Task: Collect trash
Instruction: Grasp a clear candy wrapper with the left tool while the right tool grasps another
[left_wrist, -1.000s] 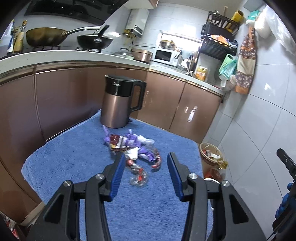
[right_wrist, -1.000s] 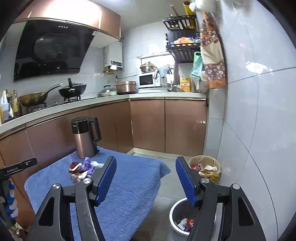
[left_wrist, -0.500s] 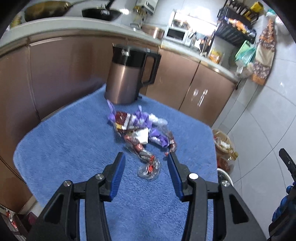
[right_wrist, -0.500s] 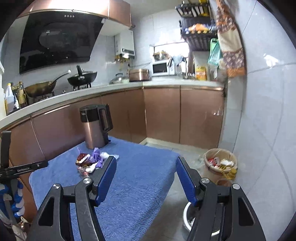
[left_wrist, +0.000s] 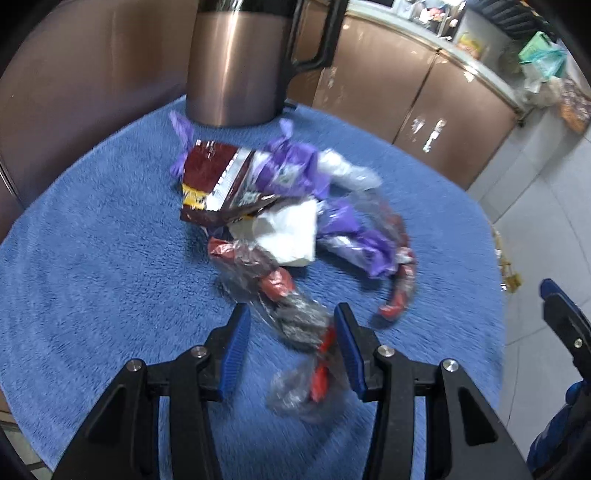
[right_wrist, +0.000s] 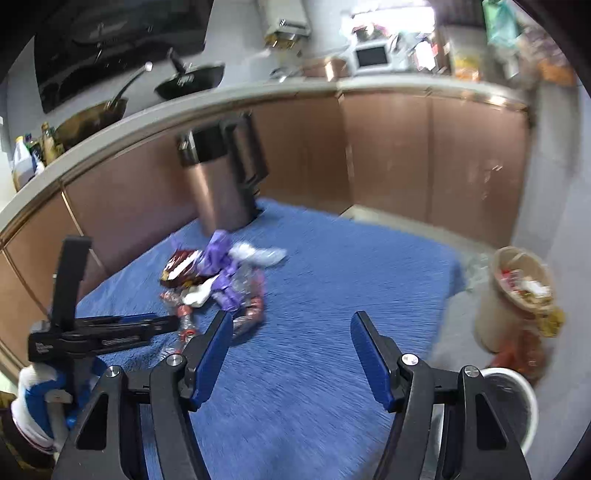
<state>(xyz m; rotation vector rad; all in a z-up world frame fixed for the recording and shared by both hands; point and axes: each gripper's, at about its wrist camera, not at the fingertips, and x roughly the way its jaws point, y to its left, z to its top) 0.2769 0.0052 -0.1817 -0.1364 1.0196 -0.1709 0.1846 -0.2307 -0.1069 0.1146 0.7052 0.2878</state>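
Note:
A pile of trash (left_wrist: 273, 206) lies on the blue towel (left_wrist: 92, 280): a maroon snack bag, purple wrappers, a white paper piece and clear-and-red wrappers. My left gripper (left_wrist: 291, 325) is open, its blue fingers on either side of a clear-and-red wrapper (left_wrist: 299, 325) at the pile's near end. The pile also shows in the right wrist view (right_wrist: 218, 280). My right gripper (right_wrist: 291, 328) is open and empty above the towel, right of the pile. The left gripper shows there at the left (right_wrist: 110, 328).
A copper kettle (left_wrist: 240, 59) stands just behind the pile. Brown cabinets run along the back. On the floor at right are a tan basket full of rubbish (right_wrist: 517, 291) and a white bin (right_wrist: 513, 406). The towel's right edge (right_wrist: 450, 273) drops to the floor.
My left gripper has dropped down and forward onto the pile, its fingers now astride the nearest wrapper. My right gripper has tilted down and moved in over the towel.

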